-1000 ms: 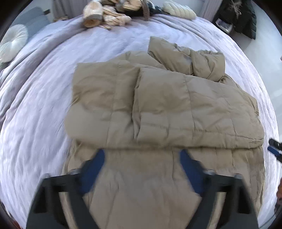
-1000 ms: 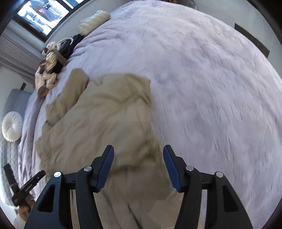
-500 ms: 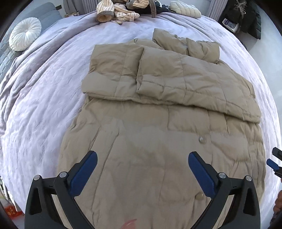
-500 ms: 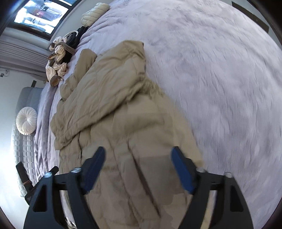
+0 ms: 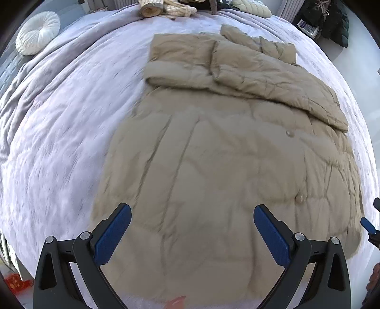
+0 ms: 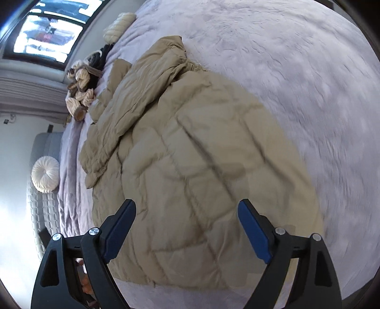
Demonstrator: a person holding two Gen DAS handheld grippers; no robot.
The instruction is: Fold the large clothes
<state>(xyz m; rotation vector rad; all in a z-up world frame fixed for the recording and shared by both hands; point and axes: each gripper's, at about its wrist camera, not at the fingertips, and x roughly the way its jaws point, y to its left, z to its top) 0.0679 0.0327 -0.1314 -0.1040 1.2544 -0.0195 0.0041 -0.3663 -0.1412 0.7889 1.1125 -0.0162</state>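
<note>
Left tongs, seen from the left wrist: released, blue pads spread wide, nothing between them; the jaws have just been opening. They hang over the near part of the tan quilted coat without touching it. Right tongs, seen from the right wrist: likewise released, blue pads well apart and gripping nothing; these jaws too have just been opening. They hang above the near hem of the coat. The tip of the right tongs shows at the right edge of the left wrist view, just beside the coat's right border.

The coat lies flat on the bed, which is covered by a pale lilac bedspread. Its far part is folded over itself, giving two stacked padded panels, with the hood bunched at the far end. Two snap buttons show on the open lower panel.

No brand, label or writing can be read anywhere; blur softens the near cloth.

Beyond the coat, at the far end of the bed: a heap of cream knitted clothes, a dark garment and a ribbed cream cushion. A round white pleated cushion rests at the left side. A window appears in the right wrist view. Nothing lies on the coat between either tongs and its folded part.
</note>
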